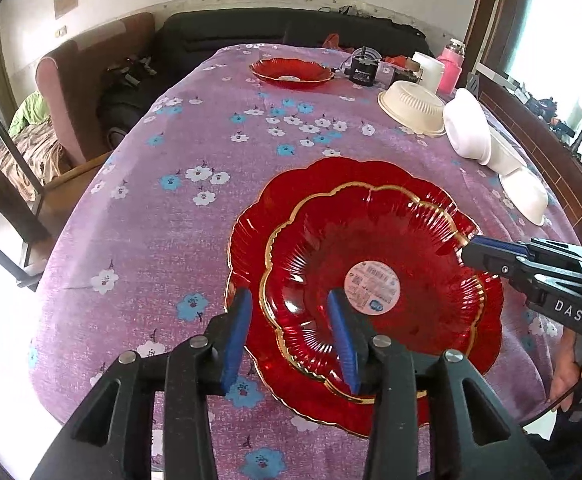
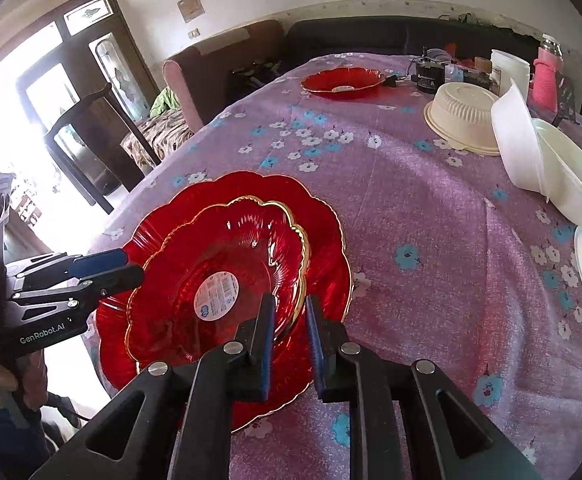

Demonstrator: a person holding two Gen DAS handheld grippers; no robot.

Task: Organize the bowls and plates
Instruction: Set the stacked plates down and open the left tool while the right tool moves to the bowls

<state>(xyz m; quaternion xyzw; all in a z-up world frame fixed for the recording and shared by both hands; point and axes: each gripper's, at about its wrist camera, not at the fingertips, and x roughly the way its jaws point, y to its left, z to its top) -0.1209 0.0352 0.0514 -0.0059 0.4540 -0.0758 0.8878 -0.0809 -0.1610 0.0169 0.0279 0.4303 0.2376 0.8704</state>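
Note:
A small red gold-rimmed plate point(image 1: 371, 276) lies stacked inside a larger red scalloped plate point(image 1: 319, 184) near the table's front. My left gripper point(image 1: 291, 312) is open, its fingers straddling the small plate's left rim. My right gripper point(image 2: 289, 320) is open, its fingers straddling the small plate's right rim point(image 2: 299, 280); it also shows in the left wrist view point(image 1: 487, 256). A third red plate point(image 1: 291, 74) sits at the far end. A cream bowl point(image 1: 413, 106) and several white bowls point(image 1: 469, 128) lie tipped along the right side.
The table has a purple flowered cloth point(image 1: 195, 148). A black device point(image 1: 365, 68), white cup point(image 1: 429, 68) and pink bottle point(image 1: 451, 66) stand at the far right. A sofa chair point(image 1: 75, 92) and a dark wooden chair point(image 2: 83, 136) stand left of the table.

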